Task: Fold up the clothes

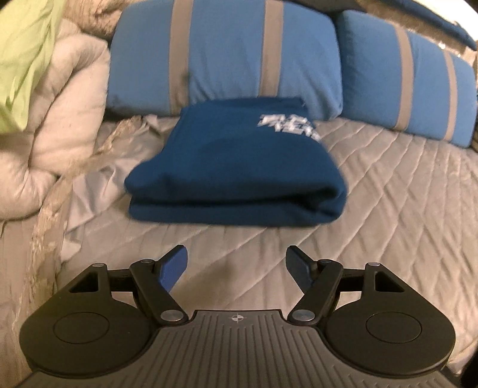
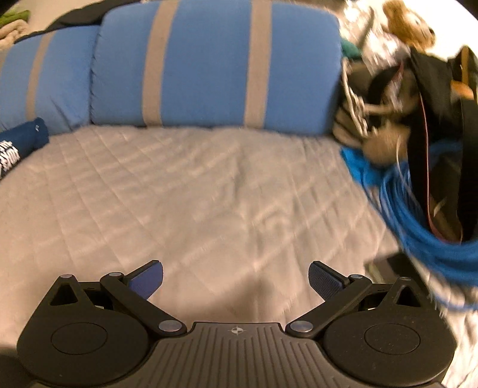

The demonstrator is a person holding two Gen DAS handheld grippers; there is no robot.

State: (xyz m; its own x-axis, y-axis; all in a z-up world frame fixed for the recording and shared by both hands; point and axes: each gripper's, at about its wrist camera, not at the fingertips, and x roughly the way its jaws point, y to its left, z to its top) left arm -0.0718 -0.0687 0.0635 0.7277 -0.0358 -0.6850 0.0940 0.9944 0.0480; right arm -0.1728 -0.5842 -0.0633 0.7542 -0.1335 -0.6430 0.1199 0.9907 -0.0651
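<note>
A dark blue garment with white lettering point(image 1: 236, 167) lies folded in a neat stack on the grey quilted bed cover point(image 1: 388, 194), in front of the blue pillows. My left gripper point(image 1: 237, 262) is open and empty, a short way in front of the folded garment. A corner of the same garment shows at the far left of the right wrist view point(image 2: 21, 143). My right gripper point(image 2: 236, 277) is open and empty above the bare quilt point(image 2: 194, 194), well to the right of the garment.
Two blue pillows with grey stripes point(image 1: 227, 53) point(image 2: 215, 65) lie along the back. A bunched beige comforter point(image 1: 59, 119) and a green cloth point(image 1: 24, 53) are at the left. A pile of clothes, a blue coiled cord point(image 2: 418, 226) and a plush toy point(image 2: 409, 24) sit at the right.
</note>
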